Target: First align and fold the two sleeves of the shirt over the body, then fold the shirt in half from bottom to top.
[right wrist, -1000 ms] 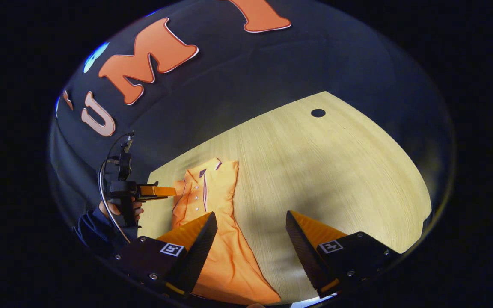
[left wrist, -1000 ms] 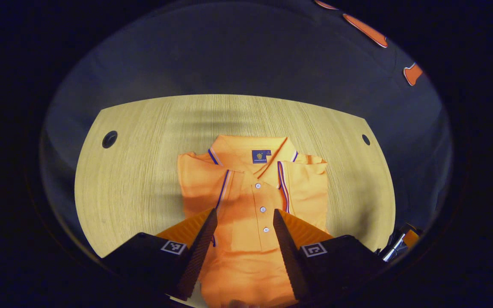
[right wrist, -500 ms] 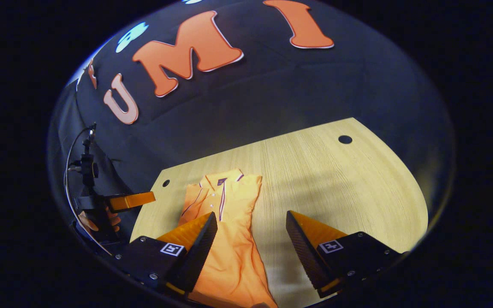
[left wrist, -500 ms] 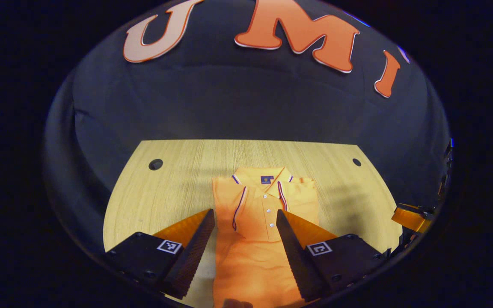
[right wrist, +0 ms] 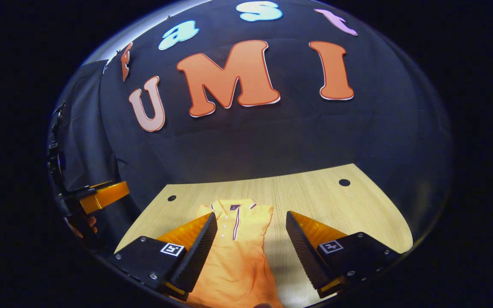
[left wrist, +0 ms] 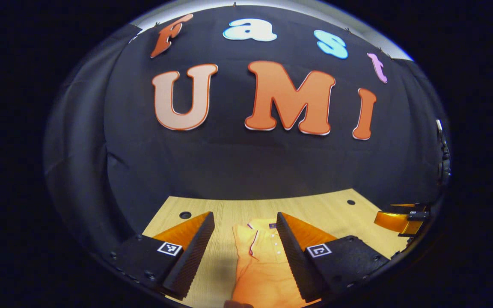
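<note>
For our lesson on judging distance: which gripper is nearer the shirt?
Probably the right. The right gripper hangs slightly to the right of the shirt, which looks larger in its view. The left gripper faces the shirt head-on, seemingly from farther back.

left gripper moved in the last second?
Yes. The left gripper has pulled back and tilted up: in its view the shirt and table sank low and shrank, wall now dominating. Jaws open.
</note>
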Available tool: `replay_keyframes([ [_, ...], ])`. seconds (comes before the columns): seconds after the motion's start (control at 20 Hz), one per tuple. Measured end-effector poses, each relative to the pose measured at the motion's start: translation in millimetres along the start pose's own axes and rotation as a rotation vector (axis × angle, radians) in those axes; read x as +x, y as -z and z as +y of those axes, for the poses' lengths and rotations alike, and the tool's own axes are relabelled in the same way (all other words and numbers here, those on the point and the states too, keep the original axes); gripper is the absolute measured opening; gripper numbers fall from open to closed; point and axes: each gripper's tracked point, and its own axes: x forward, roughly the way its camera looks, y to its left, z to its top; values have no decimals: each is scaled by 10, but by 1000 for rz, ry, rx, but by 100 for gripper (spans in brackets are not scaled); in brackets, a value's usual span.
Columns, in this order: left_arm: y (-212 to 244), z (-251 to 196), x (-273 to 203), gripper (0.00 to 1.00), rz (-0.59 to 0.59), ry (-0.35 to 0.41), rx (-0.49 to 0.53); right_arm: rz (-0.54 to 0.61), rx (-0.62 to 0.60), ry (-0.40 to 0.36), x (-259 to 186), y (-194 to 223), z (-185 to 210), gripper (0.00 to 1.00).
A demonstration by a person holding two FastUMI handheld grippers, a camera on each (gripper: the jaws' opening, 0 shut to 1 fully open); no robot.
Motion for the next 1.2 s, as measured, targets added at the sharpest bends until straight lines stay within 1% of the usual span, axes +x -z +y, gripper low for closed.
replay_keyframes([
  [0.15, -259, 34, -338, 90, -123, 25, -24, -72, -20, 0, -209, -86, 179, 98],
  [0.25, -399, 89, -579, 90, -199, 11, 7, -120, -43, -1, -347, -149, 284, 98],
  [0.35, -575, 124, -819, 90, -281, 14, 39, -183, -64, 3, -447, -249, 373, 98],
  [0.4, -601, 98, -920, 92, -307, 36, 49, -207, -74, 2, -503, -284, 420, 98],
  [0.45, -575, 92, -994, 93, -321, 36, 56, -227, -81, 10, -554, -300, 454, 98],
  [0.5, -533, 61, -1061, 96, -320, 51, 65, -242, -84, 8, -583, -300, 481, 98],
  [0.55, -434, 56, -1100, 98, -300, 50, 68, -243, -84, 16, -601, -270, 487, 98],
  [0.6, -338, 65, -1126, 99, -276, 50, 66, -224, -79, 20, -637, -150, 476, 97],
  [0.75, 17, 153, -1128, 99, -191, 45, 88, -152, -72, 33, -719, 152, 437, 97],
  [0.85, 323, 213, -1101, 99, -112, 45, 99, -79, -58, 44, -767, 419, 401, 98],
  [1.0, 843, 272, -1127, 99, 20, 57, 80, 19, -31, 64, -823, 804, 268, 98],
  [1.05, 972, 289, -1129, 99, 58, 58, 84, 41, -24, 72, -806, 881, 241, 98],
  [1.2, 1447, 277, -1176, 99, 191, 81, 102, 147, -4, 84, -899, 1302, 86, 98],
])
